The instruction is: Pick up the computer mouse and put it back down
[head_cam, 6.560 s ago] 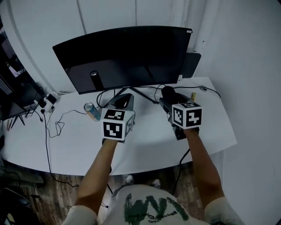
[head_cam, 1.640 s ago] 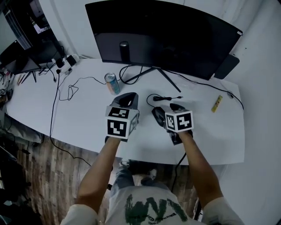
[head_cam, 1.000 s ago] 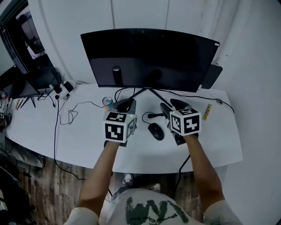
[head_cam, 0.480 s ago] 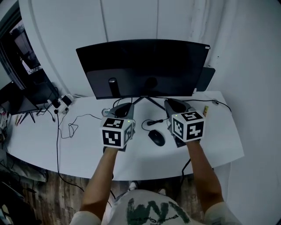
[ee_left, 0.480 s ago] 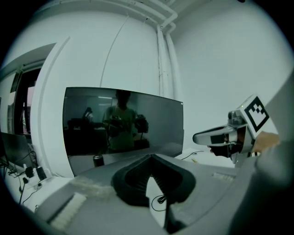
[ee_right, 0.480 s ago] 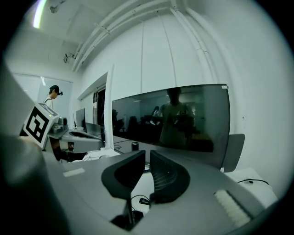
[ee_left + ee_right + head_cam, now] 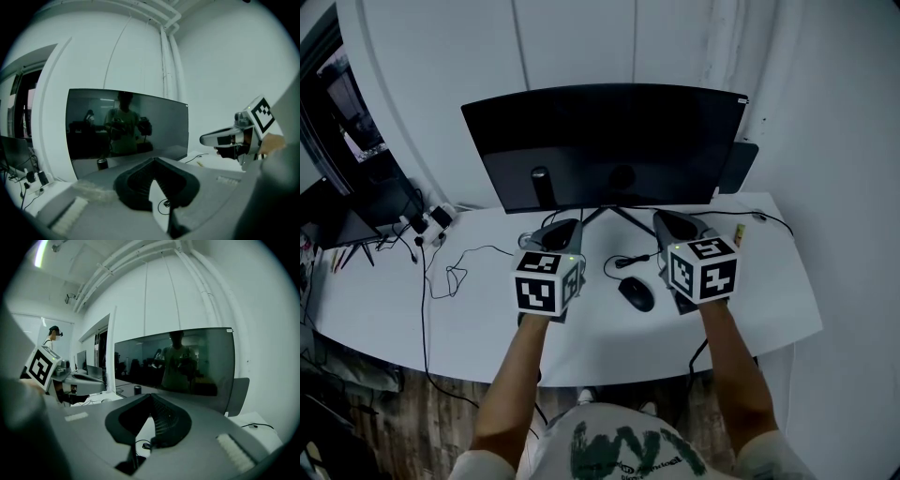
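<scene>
On desk (image 7: 759, 305): mouse (image 7: 637, 293) long axis diagonal, cabled nose toward monitor (image 7: 600, 141).

Desk (image 7: 469, 309): smooth matt white top. Monitor (image 7: 600, 141): glossy black screen, mirror-like. Mouse (image 7: 637, 293): black, probably matt plastic. Floor (image 7: 394, 412): grained wood planks. Right gripper (image 7: 151, 397): matt grey plastic shell, dark ribbed pads (image 7: 166, 420). Shirt (image 7: 619, 450): white printed cloth
</scene>
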The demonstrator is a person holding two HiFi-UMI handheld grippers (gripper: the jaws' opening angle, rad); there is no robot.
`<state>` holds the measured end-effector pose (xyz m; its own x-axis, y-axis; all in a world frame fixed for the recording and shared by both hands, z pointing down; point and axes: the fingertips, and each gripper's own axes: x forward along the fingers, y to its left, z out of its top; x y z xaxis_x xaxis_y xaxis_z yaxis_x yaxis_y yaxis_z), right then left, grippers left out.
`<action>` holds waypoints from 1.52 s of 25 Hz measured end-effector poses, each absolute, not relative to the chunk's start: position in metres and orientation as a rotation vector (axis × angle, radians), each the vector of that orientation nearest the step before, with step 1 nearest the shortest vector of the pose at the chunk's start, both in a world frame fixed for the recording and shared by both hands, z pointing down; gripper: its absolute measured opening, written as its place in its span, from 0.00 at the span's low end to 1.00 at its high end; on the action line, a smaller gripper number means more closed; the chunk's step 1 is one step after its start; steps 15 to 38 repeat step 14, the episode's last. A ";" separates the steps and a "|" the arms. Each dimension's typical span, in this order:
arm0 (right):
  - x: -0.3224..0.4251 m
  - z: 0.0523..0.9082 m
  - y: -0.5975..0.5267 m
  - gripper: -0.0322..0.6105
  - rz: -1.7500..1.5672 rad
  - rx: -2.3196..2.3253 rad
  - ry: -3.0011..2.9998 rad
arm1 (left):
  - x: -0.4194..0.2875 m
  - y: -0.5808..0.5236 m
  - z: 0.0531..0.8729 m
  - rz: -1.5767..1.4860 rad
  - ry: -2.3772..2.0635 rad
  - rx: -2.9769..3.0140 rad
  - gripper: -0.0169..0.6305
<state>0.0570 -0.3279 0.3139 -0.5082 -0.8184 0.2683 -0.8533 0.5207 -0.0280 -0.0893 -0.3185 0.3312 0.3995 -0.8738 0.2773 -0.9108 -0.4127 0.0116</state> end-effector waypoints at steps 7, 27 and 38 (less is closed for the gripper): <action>0.057 0.315 -0.329 0.05 0.230 1.412 -2.536 | -0.092 -0.319 0.332 0.343 -1.608 2.481 0.03; 0.057 0.312 -0.329 0.05 0.229 1.406 -2.543 | -0.090 -0.319 0.330 0.346 -1.613 2.480 0.03; 0.057 0.312 -0.329 0.05 0.229 1.406 -2.543 | -0.090 -0.319 0.330 0.346 -1.613 2.480 0.03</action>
